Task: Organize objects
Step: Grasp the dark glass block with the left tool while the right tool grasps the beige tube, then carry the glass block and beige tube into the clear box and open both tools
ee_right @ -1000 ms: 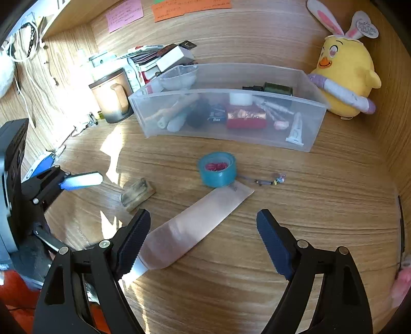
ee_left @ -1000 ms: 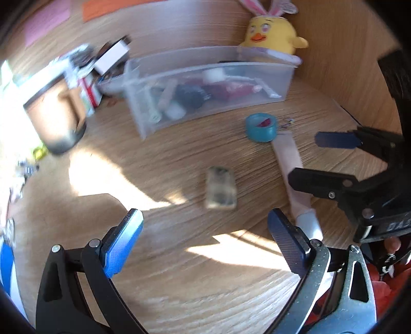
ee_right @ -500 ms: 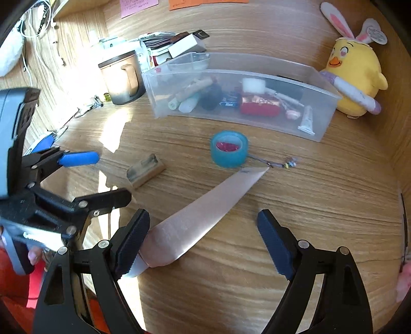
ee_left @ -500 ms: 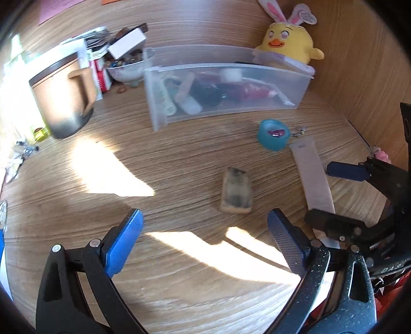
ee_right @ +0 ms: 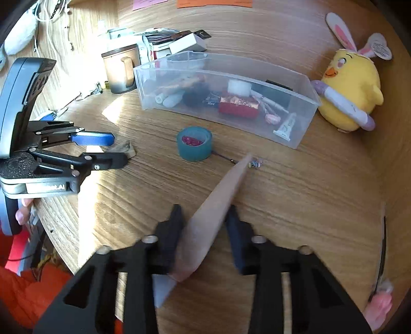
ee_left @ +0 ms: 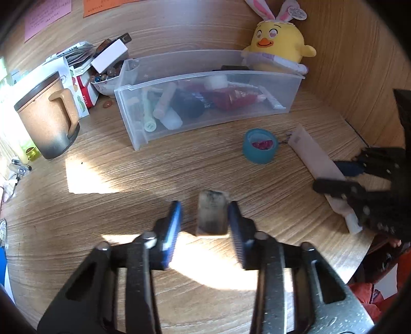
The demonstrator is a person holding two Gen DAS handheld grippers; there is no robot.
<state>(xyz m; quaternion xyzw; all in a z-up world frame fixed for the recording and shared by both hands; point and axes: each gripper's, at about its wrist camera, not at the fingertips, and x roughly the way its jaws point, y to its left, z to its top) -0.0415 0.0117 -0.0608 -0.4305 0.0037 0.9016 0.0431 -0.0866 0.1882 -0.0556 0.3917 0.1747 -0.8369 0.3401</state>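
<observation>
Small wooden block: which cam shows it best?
Left wrist: the small wooden block lies whole between the left gripper fingers. The right wrist view shows only an edge of it behind that gripper.

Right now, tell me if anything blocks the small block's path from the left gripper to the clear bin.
Nothing visible does. The small block sits between the left gripper fingers, and bare desk runs up to the clear bin. The teal tape roll lies off to the right.

Likely a home study corner: a wood-grain desk (ee_left: 108, 185) with a ceramic mug (ee_left: 47, 118), a plush chick (ee_left: 278, 43), and sticky notes (ee_left: 46, 18) on the wall.
</observation>
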